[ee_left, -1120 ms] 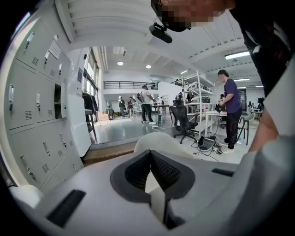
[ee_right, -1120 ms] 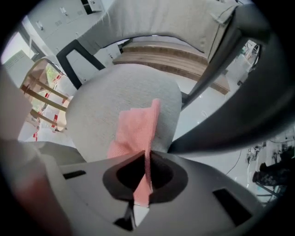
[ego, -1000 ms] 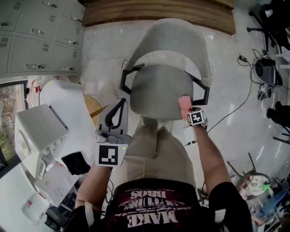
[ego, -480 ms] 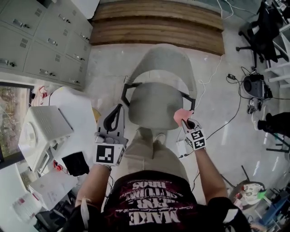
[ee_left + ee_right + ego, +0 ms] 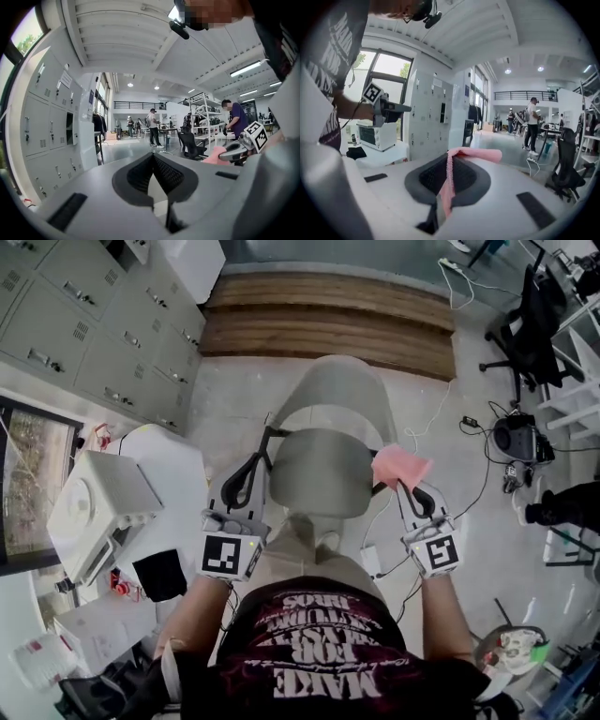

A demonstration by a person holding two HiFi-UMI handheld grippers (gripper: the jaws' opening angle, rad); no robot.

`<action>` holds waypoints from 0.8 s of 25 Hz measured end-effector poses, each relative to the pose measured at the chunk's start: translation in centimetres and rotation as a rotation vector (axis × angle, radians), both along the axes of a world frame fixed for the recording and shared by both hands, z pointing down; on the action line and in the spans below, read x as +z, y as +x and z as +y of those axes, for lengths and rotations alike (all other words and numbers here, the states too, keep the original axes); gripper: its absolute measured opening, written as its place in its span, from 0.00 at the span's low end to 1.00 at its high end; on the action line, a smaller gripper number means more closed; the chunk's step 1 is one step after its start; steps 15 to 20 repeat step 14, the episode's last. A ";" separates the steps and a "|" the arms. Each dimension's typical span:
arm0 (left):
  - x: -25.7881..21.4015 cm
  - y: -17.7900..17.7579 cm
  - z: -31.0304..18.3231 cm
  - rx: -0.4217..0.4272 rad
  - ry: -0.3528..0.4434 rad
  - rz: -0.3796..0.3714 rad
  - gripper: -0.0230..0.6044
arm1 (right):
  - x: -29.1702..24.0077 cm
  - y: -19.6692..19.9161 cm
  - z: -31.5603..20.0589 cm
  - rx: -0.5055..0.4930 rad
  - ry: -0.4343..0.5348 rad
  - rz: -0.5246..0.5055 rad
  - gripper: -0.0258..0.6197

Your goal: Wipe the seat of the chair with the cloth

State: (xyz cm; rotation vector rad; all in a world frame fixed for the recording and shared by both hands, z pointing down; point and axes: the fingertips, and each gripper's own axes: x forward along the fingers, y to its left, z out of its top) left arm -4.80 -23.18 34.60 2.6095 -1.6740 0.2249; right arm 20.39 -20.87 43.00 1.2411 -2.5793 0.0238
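Head view, chair (image 5: pixel 323 474): I see a grey chair with black armrests at frame centre, its seat bare and its backrest toward the top of the frame.
Head view, cloth (image 5: pixel 399 466): it is pink and sits just right of centre, over the seat's right edge and the armrest. I cannot tell whether it touches either.
Head view, right gripper (image 5: pixel 404 487): it is right of centre and its tips meet the lower edge of the cloth. Its marker cube faces the camera lower down.
Head view, left gripper (image 5: pixel 258 460): it is left of centre with its tips beside the seat's left armrest, and I see nothing at them.
Head view, surroundings: grey lockers (image 5: pixel 89 320) are at upper left, a wooden platform (image 5: pixel 328 320) runs along the top, and a white appliance (image 5: pixel 94 507) stands at left.
Left gripper view, jaws: the two black pads meet along a centre line with nothing between them. The other gripper and a pink edge of cloth show at right of the frame.
Right gripper view, jaws: I see them pressed onto the cloth. One strip of it runs down between the pads at centre, and a fold flops over the tips toward the right.
Right gripper view, background: the left gripper shows at upper left of the frame, above the white appliance.
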 end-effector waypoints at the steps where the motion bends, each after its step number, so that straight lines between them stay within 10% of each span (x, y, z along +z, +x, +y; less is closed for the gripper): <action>1: -0.6 -0.1 0.3 -0.002 0.008 -0.003 0.04 | -1.8 -0.2 0.1 0.011 0.023 -0.019 0.05; 20: -6.0 -2.1 2.3 0.052 0.093 -0.041 0.04 | -10.1 -5.2 2.1 0.039 0.117 -0.086 0.05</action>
